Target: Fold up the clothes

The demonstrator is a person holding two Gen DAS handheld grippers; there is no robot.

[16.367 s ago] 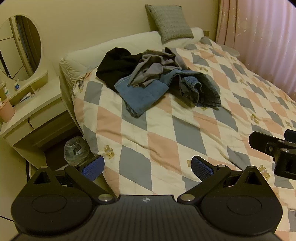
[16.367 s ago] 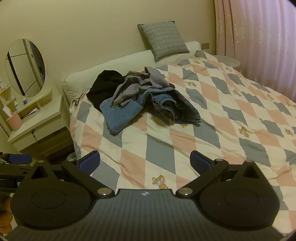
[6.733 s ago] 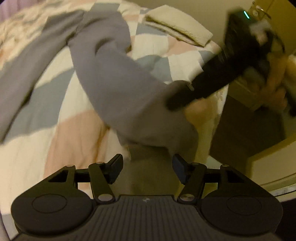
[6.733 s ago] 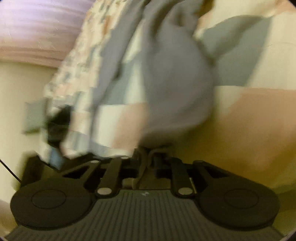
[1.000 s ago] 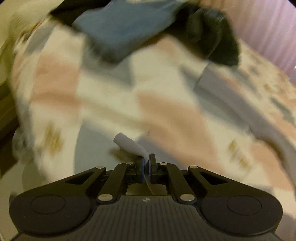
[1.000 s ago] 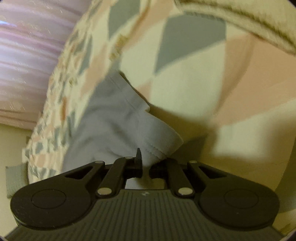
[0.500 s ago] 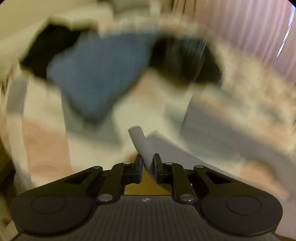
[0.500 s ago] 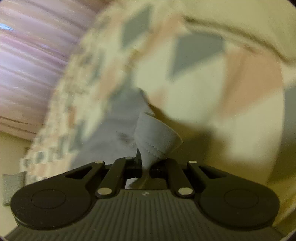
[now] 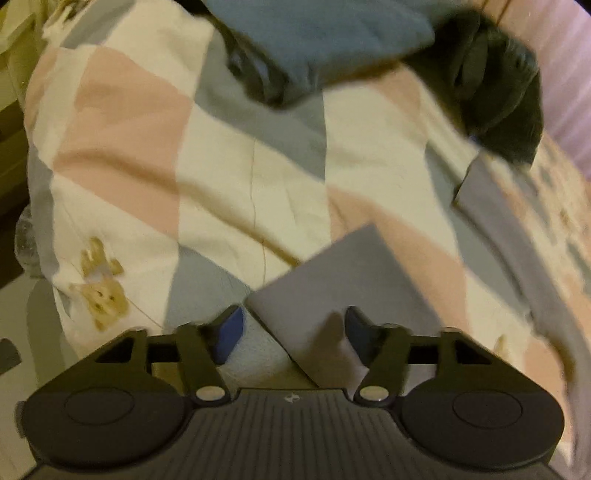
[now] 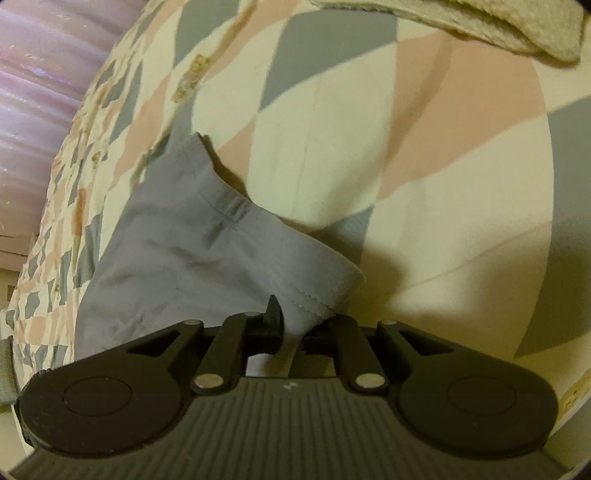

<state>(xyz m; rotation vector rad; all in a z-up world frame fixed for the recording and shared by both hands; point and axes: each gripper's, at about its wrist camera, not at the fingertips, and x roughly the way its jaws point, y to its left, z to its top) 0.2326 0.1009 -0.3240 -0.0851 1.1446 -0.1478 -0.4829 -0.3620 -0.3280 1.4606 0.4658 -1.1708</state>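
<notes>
A grey garment [image 9: 343, 291] lies flat on the checked quilt [image 9: 147, 155]. Its near corner sits between the open fingers of my left gripper [image 9: 293, 330], which is not closed on it. In the right wrist view the same grey garment [image 10: 192, 243] stretches away to the left, and my right gripper [image 10: 291, 325] is shut on its stitched hem edge, just above the quilt [image 10: 424, 155].
A pile of other clothes lies further up the bed: a blue denim piece [image 9: 321, 40] and a dark garment [image 9: 495, 96]. A cream towel or blanket [image 10: 480, 22] lies at the quilt's far edge. Pink curtains [image 10: 40, 62] hang beyond the bed. The bed's left edge drops to the floor [image 9: 18, 295].
My left gripper has opened and let go of the grey garment's corner, which now lies flat on the quilt. My right gripper stays shut on the hem and has lowered it.
</notes>
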